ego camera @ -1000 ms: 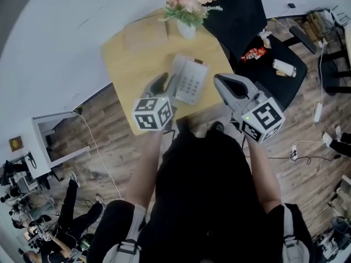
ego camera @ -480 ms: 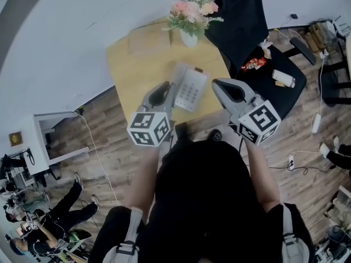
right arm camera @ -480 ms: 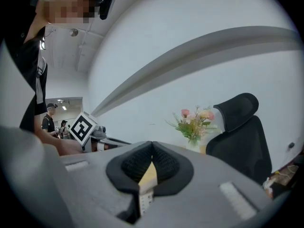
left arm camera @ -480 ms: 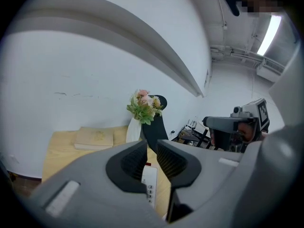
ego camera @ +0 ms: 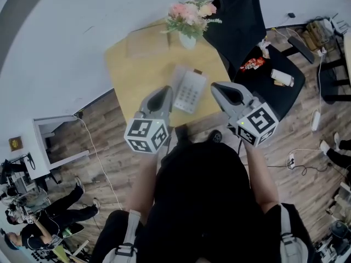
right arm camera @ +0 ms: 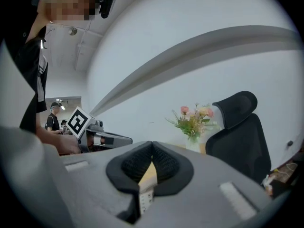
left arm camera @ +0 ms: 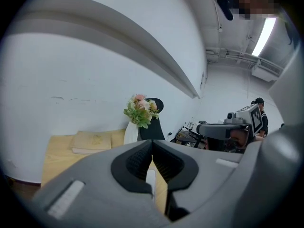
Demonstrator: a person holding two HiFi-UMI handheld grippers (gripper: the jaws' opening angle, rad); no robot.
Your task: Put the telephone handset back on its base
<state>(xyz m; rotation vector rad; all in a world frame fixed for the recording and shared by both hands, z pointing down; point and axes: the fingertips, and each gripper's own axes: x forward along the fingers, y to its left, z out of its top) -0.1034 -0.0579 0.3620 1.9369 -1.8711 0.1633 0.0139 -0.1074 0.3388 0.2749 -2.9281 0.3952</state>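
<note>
Left tool (ego camera: 164,93): jaws pressed fully together, pads tip to tip, nothing gripped; held above the near edge of the tabletop, just left of the telephone.
Right tool (ego camera: 218,89): jaws likewise closed with nothing held; raised just right of the telephone, about level with the left tool.
Marker cubes: one at the rear of each tool, the left (ego camera: 146,135) and the right (ego camera: 258,125), both nearer the body than the jaws.
Telephone (ego camera: 190,91): light grey, lies flat on the tabletop between the two tools, keypad facing up, touched by neither.
Handset (ego camera: 179,83): seems to run along the left side of the telephone; too small to tell whether properly seated.
Right gripper view: a slice of keypad (right arm camera: 145,196) seen in the gap under the closed pads; left tool visible off to the left.
Tabletop (ego camera: 134,73): pale yellow wood, set against a white wall.
Vase of flowers (ego camera: 188,21): upright at the far edge, pink and cream blooms.
Tan book (ego camera: 147,41): flat at the far edge, left of the vase, well apart from the telephone.
Black chair (ego camera: 238,15): high-backed, just right of the tabletop.
Second chair (ego camera: 285,95): further right, small items on its seat.
Floor (ego camera: 109,141): wood planks.
</note>
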